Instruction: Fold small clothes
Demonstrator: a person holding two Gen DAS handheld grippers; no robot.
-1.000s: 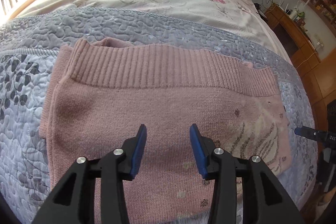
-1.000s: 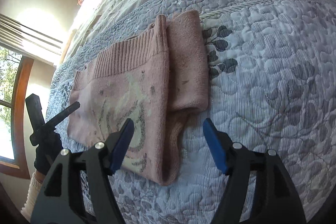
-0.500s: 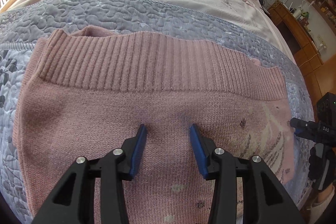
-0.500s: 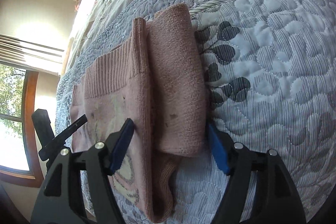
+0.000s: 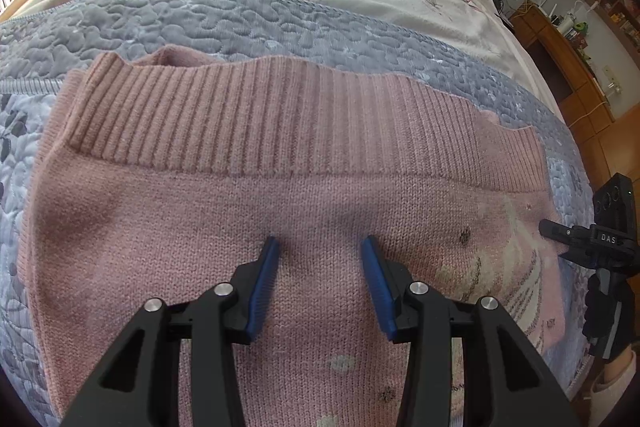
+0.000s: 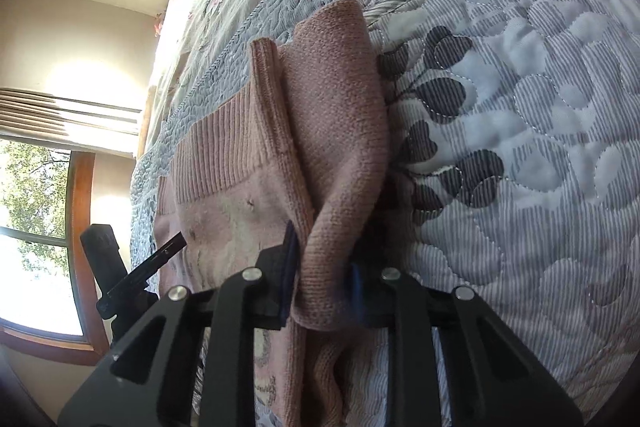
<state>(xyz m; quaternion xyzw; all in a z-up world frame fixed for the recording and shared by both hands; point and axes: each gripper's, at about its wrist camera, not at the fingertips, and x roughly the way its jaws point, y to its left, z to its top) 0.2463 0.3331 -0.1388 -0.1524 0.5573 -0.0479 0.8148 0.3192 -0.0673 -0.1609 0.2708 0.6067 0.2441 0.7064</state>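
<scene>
Right gripper [image 6: 322, 267] pinching the folded sleeve [image 6: 340, 147] of the pink sweater [image 5: 280, 187] on the grey quilt [image 6: 520, 107], left gripper [image 5: 320, 247] spread above its middle.

The right gripper [image 6: 322, 263] has come down from above the quilt [image 6: 520, 107] onto the pink sweater [image 6: 224, 163]. A second ago its jaws stood wide apart over the folded sleeve [image 6: 340, 115]; now they have closed on the sleeve's near end, bunching the knit between the blue pads [image 6: 291, 239]. The left gripper [image 5: 320, 247] has dropped lower over the sweater's body [image 5: 200, 227], jaws as wide as before, and has eased back slightly in the last half second.
</scene>
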